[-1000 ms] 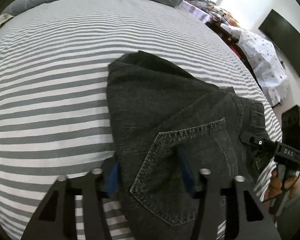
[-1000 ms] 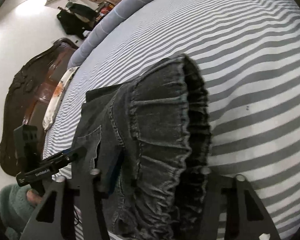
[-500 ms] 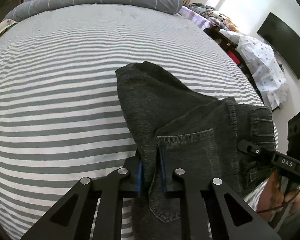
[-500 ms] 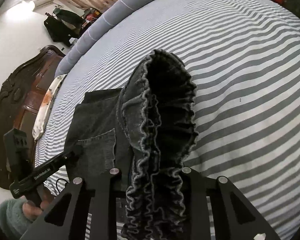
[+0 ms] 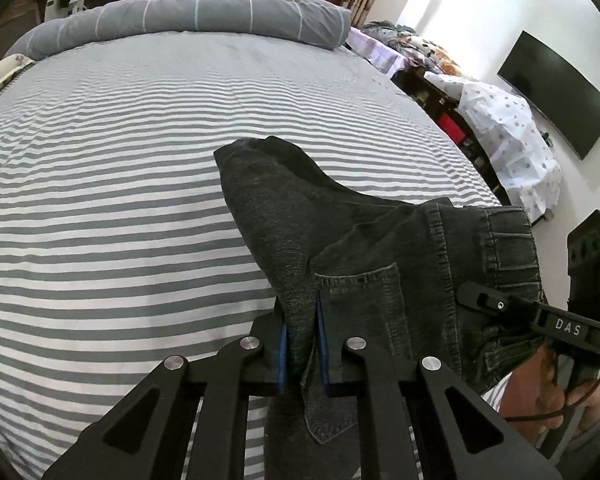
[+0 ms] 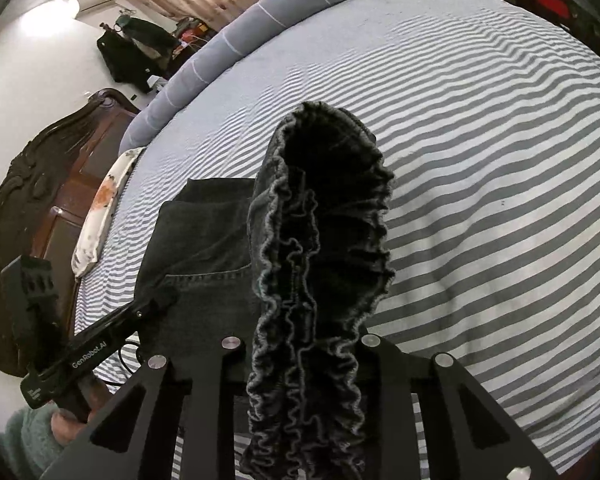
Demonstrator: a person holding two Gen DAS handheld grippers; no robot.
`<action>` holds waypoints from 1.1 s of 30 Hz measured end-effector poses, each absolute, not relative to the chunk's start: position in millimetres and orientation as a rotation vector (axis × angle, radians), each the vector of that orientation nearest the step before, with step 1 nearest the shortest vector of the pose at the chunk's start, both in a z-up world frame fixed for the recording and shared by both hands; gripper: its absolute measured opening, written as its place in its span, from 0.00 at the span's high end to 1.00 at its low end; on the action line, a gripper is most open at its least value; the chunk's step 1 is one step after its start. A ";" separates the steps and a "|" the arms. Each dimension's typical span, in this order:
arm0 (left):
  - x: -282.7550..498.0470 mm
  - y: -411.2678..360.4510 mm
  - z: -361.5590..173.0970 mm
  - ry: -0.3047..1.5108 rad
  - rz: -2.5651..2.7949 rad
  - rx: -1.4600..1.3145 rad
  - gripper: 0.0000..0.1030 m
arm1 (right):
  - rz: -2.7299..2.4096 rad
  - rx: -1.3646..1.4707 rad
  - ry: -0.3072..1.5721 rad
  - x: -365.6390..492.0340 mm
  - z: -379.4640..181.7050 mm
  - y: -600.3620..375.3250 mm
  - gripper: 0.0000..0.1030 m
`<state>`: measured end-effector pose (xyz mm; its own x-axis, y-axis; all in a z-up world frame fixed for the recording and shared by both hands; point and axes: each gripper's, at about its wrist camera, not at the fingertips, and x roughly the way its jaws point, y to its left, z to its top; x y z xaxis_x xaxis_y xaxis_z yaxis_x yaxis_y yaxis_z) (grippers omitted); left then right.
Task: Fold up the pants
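The left hand-held gripper (image 5: 302, 350) is pinching a fold of the dark grey denim pants (image 5: 364, 240) by the back pocket; the right hand-held gripper (image 6: 304, 364) is clamping the ruffled elastic waistband (image 6: 320, 264). Lifting both evenly should carry this end over the part lying on the grey-and-white striped bed (image 5: 120, 184).

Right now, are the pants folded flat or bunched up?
Bunched. The pants hang pinched in both claws, left and right, waistband gathered; only the far end rests on the bed.

Dark washed denim pants (image 5: 364, 240), rough weave w/ ruffled elastic waistband (image 6: 320, 280). Soft striped cotton-looking bed sheet (image 5: 120, 200). Matt black plastic grippers, shiny metal screws. Glossy carved wood headboard (image 6: 32, 184).
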<state>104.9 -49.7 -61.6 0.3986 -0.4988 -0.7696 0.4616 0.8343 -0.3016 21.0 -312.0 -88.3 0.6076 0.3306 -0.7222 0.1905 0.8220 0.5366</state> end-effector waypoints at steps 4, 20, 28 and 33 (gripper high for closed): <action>103.9 -27.9 -54.4 0.975 -0.583 -0.052 0.88 | 0.114 0.607 0.925 24.7 -79.3 -294.4 0.78; 113.1 68.0 -45.6 0.944 -0.446 -0.075 0.89 | 0.257 0.545 0.962 66.6 -69.4 -200.3 0.78; 144.2 117.2 -41.9 0.932 -0.375 -0.097 0.88 | 0.324 0.540 0.984 109.6 -71.5 -155.3 0.78; 168.9 139.0 -41.7 0.924 -0.341 -0.097 0.88 | 0.351 0.537 0.999 143.5 -72.6 -131.1 0.78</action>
<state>168.9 139.0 -41.7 0.5533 -0.3295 -0.7651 0.2467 0.9421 -0.2273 143.5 -131.1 -72.6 0.5024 0.5120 -0.6968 -0.0358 0.8175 0.5748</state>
